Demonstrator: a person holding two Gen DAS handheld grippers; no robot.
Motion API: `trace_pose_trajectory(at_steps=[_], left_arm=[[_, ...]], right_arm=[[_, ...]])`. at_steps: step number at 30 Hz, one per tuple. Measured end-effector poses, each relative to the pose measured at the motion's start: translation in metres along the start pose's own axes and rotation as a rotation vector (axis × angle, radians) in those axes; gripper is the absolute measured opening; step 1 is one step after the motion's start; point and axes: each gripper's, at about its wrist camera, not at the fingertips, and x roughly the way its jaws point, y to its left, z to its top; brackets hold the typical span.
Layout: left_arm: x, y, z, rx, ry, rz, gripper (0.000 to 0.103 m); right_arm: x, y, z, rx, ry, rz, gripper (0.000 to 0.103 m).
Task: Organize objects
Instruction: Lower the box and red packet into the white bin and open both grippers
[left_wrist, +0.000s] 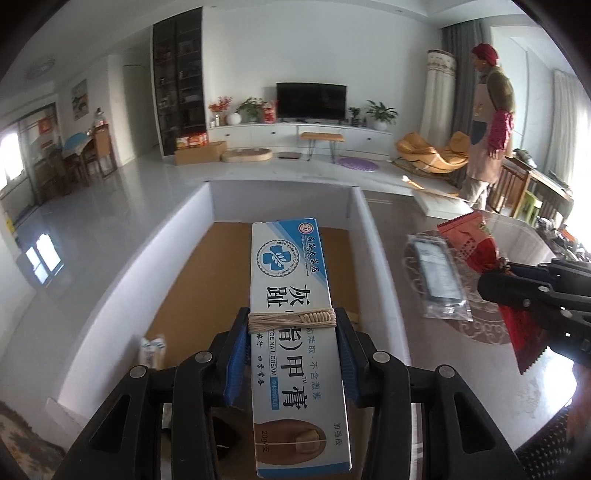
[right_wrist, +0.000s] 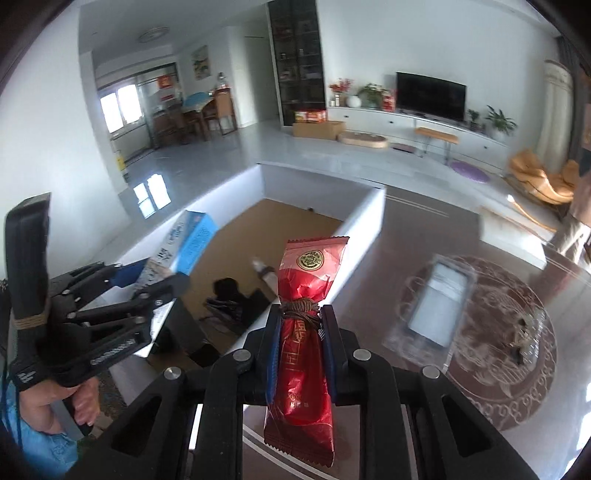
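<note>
My left gripper (left_wrist: 291, 325) is shut on a long white and blue nail cream box (left_wrist: 291, 295) with a string band around its middle. It hangs over a white open box (left_wrist: 373, 236) with a brown cardboard floor. The right gripper (right_wrist: 300, 325) is shut on a red snack packet (right_wrist: 306, 295) tied with brown cord, held above the dark table next to that white box (right_wrist: 364, 218). From the left wrist view the right gripper (left_wrist: 495, 286) and the red packet (left_wrist: 476, 243) appear at the right. In the right wrist view the left gripper (right_wrist: 162, 275) and cream box (right_wrist: 192, 236) show at the left.
A clear plastic pack (right_wrist: 439, 302) with a grey insert lies on a round patterned mat (right_wrist: 509, 369) on the table. Inside the white box are dark items (right_wrist: 229, 295) and a small white tube (left_wrist: 151, 349). A person (left_wrist: 491, 122) stands far right by a wooden chair.
</note>
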Motion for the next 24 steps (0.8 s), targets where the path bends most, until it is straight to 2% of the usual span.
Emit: trace_pose_trajectory(at_steps=[3, 5, 6, 7, 8, 9, 11, 13, 15, 18, 20, 24], left_arm=[[0.020, 0.030, -0.008, -0.011, 0.060, 0.079, 0.044], [0.040, 0.044, -0.016, -0.016, 0.146, 0.144, 0.049], [0.050, 0.048, -0.021, -0.019, 0.194, 0.171, 0.056], [0.058, 0.054, -0.025, -0.030, 0.235, 0.197, 0.074], [0.060, 0.057, -0.029, -0.043, 0.250, 0.213, 0.081], [0.059, 0.057, -0.031, -0.053, 0.240, 0.211, 0.081], [0.053, 0.055, -0.031, -0.068, 0.208, 0.181, 0.089], [0.052, 0.045, -0.028, -0.074, 0.182, 0.171, 0.091], [0.049, 0.030, -0.022, -0.064, 0.159, 0.153, 0.091], [0.045, -0.002, -0.009, -0.036, 0.119, 0.093, 0.091], [0.037, -0.032, -0.004, 0.001, 0.099, 0.017, 0.091], [0.015, -0.097, -0.001, 0.090, 0.078, -0.146, 0.091]], right_arm=[[0.028, 0.041, 0.010, -0.054, 0.023, 0.077, 0.021], [0.052, 0.057, 0.009, -0.047, 0.063, 0.140, 0.024], [0.065, 0.063, 0.006, -0.041, 0.091, 0.175, 0.037], [0.075, 0.067, 0.001, -0.037, 0.124, 0.191, 0.063], [0.082, 0.068, -0.002, -0.027, 0.143, 0.196, 0.072], [0.082, 0.064, -0.007, -0.011, 0.129, 0.198, 0.076], [0.072, 0.049, -0.014, 0.010, 0.083, 0.189, 0.079], [0.059, 0.027, -0.020, 0.031, 0.042, 0.148, 0.086], [0.045, -0.004, -0.027, 0.055, 0.004, 0.087, 0.088], [0.028, -0.060, -0.045, 0.101, -0.037, -0.051, 0.099], [0.022, -0.097, -0.064, 0.131, -0.026, -0.160, 0.101], [0.022, -0.177, -0.124, 0.216, 0.083, -0.365, 0.101]])
